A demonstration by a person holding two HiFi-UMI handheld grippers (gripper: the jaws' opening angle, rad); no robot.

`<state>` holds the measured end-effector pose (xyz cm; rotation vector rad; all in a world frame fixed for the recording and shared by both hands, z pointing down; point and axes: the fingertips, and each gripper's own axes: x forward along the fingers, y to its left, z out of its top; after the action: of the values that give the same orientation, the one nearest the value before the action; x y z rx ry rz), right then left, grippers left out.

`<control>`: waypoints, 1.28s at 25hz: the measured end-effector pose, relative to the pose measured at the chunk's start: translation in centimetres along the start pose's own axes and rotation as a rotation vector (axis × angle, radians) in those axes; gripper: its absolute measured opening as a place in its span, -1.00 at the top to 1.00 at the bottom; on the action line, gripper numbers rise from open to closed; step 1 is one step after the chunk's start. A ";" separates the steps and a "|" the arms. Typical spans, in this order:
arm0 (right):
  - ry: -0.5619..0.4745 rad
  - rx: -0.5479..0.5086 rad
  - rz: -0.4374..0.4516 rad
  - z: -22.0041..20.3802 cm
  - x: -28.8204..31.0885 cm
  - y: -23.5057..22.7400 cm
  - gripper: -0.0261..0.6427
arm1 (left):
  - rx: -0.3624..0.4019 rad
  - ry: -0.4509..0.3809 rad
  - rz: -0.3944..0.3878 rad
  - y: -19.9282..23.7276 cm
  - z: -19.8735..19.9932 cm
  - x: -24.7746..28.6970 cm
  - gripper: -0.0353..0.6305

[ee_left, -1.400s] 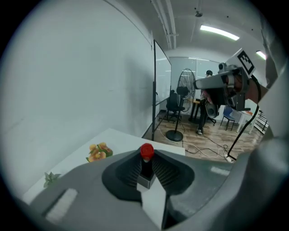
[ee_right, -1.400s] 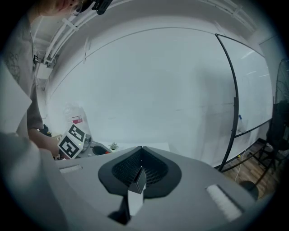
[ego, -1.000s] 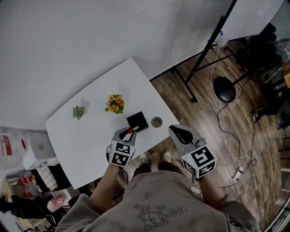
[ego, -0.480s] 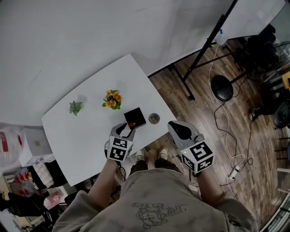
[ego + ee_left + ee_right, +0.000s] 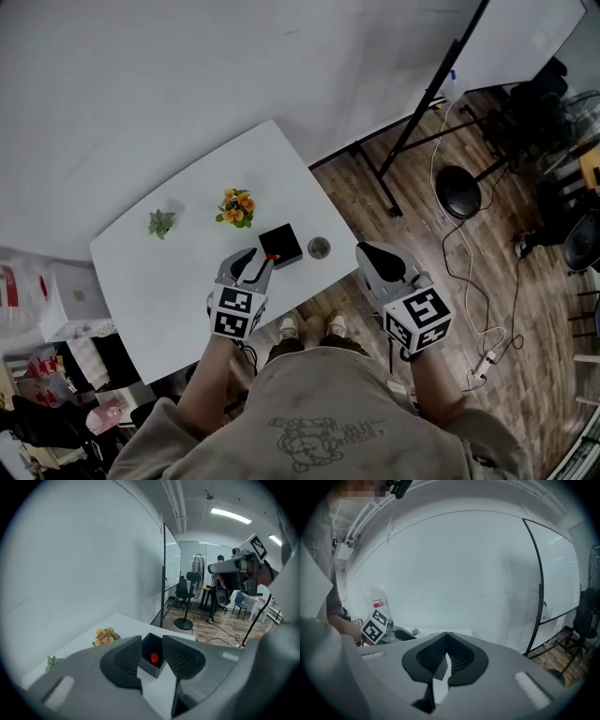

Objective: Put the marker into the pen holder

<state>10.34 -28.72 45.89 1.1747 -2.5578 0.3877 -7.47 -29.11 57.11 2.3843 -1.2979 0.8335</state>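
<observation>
Marker (image 5: 154,657) upright in pen holder (image 5: 284,244)

Marker (image 5: 154,657) in the pen holder (image 5: 280,246) on the table (image 5: 159,291)
Flowers (image 5: 235,208) far-left of it, plant (image 5: 161,223) farther left, cup (image 5: 320,247) just right.

The person wears a loose grey-beige T-shirt (image 5: 319,412) with a dark line drawing printed on the chest, and pale shoes (image 5: 291,327). The left gripper (image 5: 258,261) and right gripper (image 5: 375,255) have smooth grey shells and dark ribbed pads (image 5: 123,660). Each bears a cube (image 5: 234,312) of black-and-white square markers.
</observation>
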 end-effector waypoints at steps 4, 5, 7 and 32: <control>-0.074 -0.046 0.002 2.6 -1.1 0.4 0.83 | 0.043 -0.084 0.037 0.5 3.0 -2.2 0.52; -0.095 -0.057 0.003 3.3 -1.5 0.6 0.83 | 0.043 -0.106 0.042 0.4 3.8 -2.9 0.53; -0.137 -0.060 0.010 4.7 -2.2 1.0 0.83 | 0.025 -0.145 0.040 0.3 5.6 -4.5 0.56; -0.388 -0.199 0.092 15.3 -9.2 5.2 0.84 | 0.144 -0.562 0.222 0.9 19.6 -20.7 0.89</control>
<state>9.71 -24.63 27.77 1.1539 -2.9023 -0.0876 -10.24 -25.90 28.93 2.7410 -1.7855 0.3134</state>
